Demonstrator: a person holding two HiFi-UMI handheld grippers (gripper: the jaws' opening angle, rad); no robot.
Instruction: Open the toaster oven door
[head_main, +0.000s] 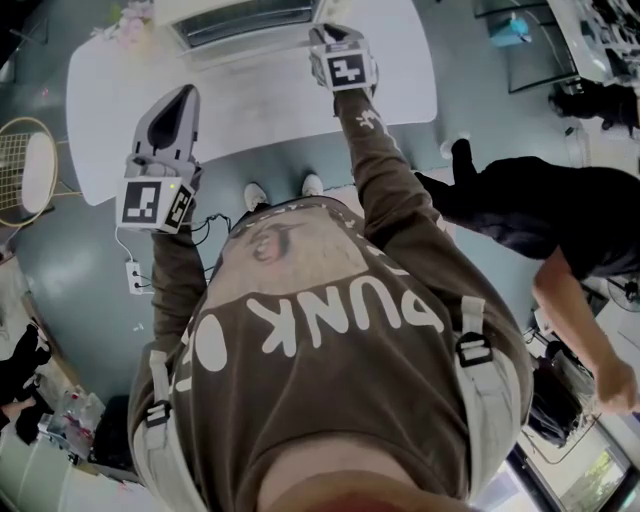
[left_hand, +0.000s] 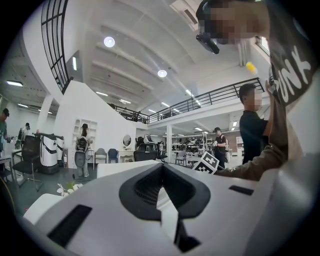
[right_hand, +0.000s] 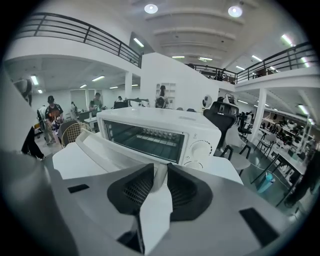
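Observation:
The white toaster oven (right_hand: 200, 132) stands at the far edge of the white table (head_main: 270, 110), and its top shows in the head view (head_main: 245, 20). Its door (right_hand: 95, 150) is swung down toward me, so the dark inside and the rack show. My right gripper (right_hand: 161, 172) is at the door's right end, shut on the white door handle (right_hand: 159, 176); the head view shows the right gripper (head_main: 335, 45) beside the oven. My left gripper (head_main: 180, 95) hovers over the table's left part, away from the oven. Its jaws meet with nothing between them (left_hand: 162, 167).
A person in black (head_main: 540, 210) bends at the right of the table. A power strip (head_main: 135, 275) lies on the floor under my left arm. A round wicker chair (head_main: 25, 170) stands left of the table, and flowers (head_main: 125, 25) lie at its far left corner.

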